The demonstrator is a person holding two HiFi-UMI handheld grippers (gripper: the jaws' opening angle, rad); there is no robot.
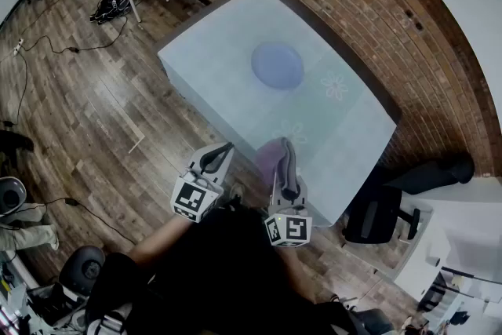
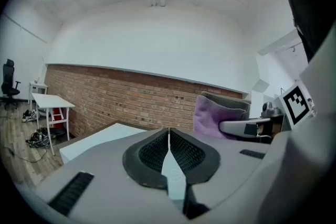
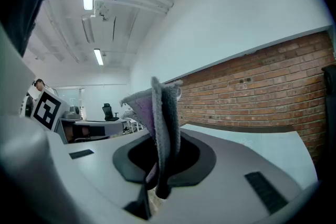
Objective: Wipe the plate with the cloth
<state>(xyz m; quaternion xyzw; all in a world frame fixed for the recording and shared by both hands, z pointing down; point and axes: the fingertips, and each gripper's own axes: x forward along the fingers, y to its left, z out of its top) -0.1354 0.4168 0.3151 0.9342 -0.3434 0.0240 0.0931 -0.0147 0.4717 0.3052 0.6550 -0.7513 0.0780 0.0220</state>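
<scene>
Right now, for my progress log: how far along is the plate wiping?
Done: cloth picked up. In hand: the right gripper clamps it at the near edge of the table, short of the plate. Left: the wiping; the left gripper is shut, empty.

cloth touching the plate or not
Apart. Head view: the cloth is in the right gripper at the table's near edge, bare surface between it and the plate.

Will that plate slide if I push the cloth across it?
Likely, yes: the plate lies loose on a smooth-looking table with nothing bracing it. It looks low and wide, so tipping seems unlikely. The cloth looks soft, so little risk of chipping.
</scene>
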